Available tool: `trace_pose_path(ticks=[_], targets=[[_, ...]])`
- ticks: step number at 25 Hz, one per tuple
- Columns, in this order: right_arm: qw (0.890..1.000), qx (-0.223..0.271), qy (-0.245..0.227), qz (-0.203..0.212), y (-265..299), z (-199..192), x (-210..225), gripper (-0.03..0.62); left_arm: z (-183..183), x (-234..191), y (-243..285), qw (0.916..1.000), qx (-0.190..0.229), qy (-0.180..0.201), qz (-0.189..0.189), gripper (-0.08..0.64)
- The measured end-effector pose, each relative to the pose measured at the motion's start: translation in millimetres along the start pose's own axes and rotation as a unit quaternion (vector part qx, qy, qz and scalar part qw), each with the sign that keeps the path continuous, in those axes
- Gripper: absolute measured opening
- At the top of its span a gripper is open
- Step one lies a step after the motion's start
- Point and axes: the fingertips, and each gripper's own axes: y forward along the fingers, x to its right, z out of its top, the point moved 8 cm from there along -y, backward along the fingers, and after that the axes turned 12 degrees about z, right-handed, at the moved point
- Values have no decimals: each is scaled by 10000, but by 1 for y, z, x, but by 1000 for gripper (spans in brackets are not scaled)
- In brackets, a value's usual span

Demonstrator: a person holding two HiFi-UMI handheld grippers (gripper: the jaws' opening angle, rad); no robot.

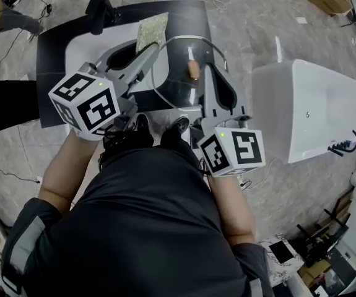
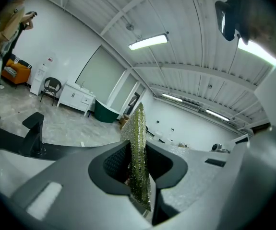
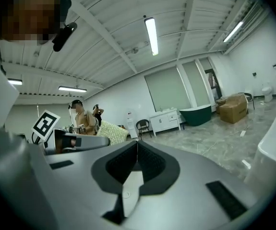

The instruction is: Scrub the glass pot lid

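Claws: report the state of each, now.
Left claw: closed on the scouring pad.
Right claw: closed, apparently on the glass pot lid.

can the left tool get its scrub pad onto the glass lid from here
Probably yes. The left tool is shut on the scrub pad right beside the glass lid, with nothing between them; the right tool seems to hold the lid upright.

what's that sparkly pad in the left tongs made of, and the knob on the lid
The flat glittery green-gold scrubbing pad looks like woven metallic-thread mesh: its surface is bumpy and sparkles. The round brown knob on the glass pot lid is probably wood, matte tan, though too small to show grain.
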Motion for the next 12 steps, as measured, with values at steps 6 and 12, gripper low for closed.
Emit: trace_pose_path(ticks=[6,12], targets=[[9997,-130,-198,-31,-1,-12,-5,6,-4,-4,-5,9999,56,-90,61,74],[9997,-144,-180,-32,4,-16,-4,6,-11,-6,-6,9999,-22,-130,98,74]])
